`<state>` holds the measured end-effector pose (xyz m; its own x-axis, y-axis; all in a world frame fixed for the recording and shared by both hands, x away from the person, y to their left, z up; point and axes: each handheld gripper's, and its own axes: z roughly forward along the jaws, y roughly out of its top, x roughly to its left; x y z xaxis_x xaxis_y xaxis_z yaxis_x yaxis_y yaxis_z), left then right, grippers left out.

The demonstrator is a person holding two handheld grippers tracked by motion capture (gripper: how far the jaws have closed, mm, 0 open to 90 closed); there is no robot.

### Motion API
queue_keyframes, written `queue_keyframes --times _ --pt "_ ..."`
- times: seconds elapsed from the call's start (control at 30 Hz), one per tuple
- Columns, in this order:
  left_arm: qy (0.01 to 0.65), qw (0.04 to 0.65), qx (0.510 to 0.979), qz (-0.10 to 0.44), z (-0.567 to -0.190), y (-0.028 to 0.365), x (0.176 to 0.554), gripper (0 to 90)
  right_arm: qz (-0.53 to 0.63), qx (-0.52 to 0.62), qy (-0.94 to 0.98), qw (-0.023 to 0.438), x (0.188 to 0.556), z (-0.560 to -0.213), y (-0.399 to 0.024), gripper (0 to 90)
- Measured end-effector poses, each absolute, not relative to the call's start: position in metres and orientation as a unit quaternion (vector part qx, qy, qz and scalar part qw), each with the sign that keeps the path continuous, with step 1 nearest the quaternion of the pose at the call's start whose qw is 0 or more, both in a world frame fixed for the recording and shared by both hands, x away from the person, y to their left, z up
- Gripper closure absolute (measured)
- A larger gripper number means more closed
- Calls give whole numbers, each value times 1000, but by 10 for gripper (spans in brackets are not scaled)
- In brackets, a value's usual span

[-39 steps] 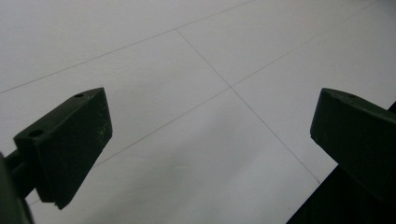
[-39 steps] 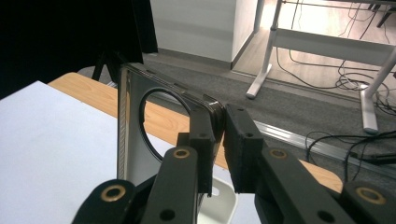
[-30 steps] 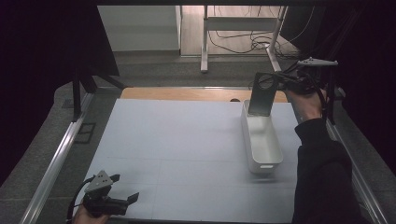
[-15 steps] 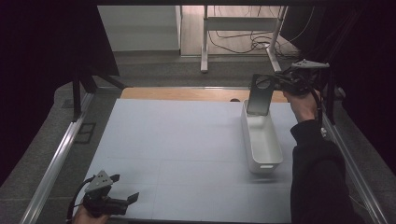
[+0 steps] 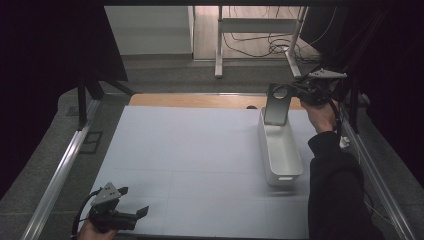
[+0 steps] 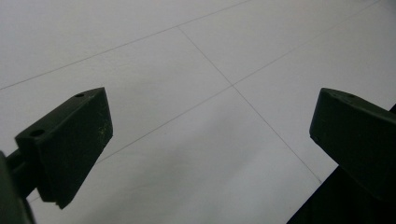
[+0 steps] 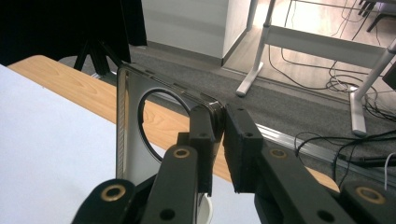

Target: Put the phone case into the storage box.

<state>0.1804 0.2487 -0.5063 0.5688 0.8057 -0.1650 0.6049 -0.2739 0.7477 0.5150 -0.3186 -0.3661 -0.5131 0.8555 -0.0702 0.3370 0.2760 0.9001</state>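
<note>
Dim room, black at the high view's side edges; the brightest light falls on the floor beyond the table's (image 5: pixel 200 150) far edge. Gripper views sharp, soft shadows

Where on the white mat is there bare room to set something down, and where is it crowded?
The white mat lies bare between the left gripper at the near left corner and the white bin at the right. It is crowded at the bin's far end, where the right gripper holds a dark plate with a round hole over it.
</note>
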Motion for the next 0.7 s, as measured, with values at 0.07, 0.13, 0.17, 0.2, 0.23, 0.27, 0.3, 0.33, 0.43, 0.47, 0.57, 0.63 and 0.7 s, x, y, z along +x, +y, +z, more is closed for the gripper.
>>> queue_keyframes --times 0.07,0.13,0.17,0.2,0.23,0.27,0.3,0.33,0.43,0.47,0.57,0.63,0.7 --pt "448 403 789 124 -506 249 180 4 451 401 744 287 517 -371 -318 815" --pt "448 403 789 124 -506 249 181 4 451 400 744 287 518 -375 -318 815" --pt "448 403 789 124 -506 249 181 4 450 401 745 287 519 -377 -318 815" --pt "448 403 788 124 -506 249 181 4 449 401 745 287 520 -378 -317 815" --pt "449 403 788 124 -506 249 181 4 449 401 745 287 521 -379 -317 815" --pt "449 403 788 123 -506 249 181 4 449 401 745 288 521 -381 -317 815" --pt "450 403 788 123 -506 249 181 4 450 401 745 286 522 -382 -317 815" --pt "450 403 787 123 -506 249 181 4 450 400 745 286 523 -384 -317 815" --pt "450 403 788 123 -506 249 181 5 452 401 744 286 524 -386 -317 815" --pt "450 403 787 123 -506 249 181 5 453 399 744 286 525 -388 -317 815" --pt "450 403 787 123 -507 249 181 6 453 397 746 284 527 -391 -317 814" --pt "451 403 787 122 -506 249 181 6 452 396 747 285 528 -393 -316 814" --pt "451 403 787 122 -506 249 181 6 452 394 747 286 530 -396 -316 814"
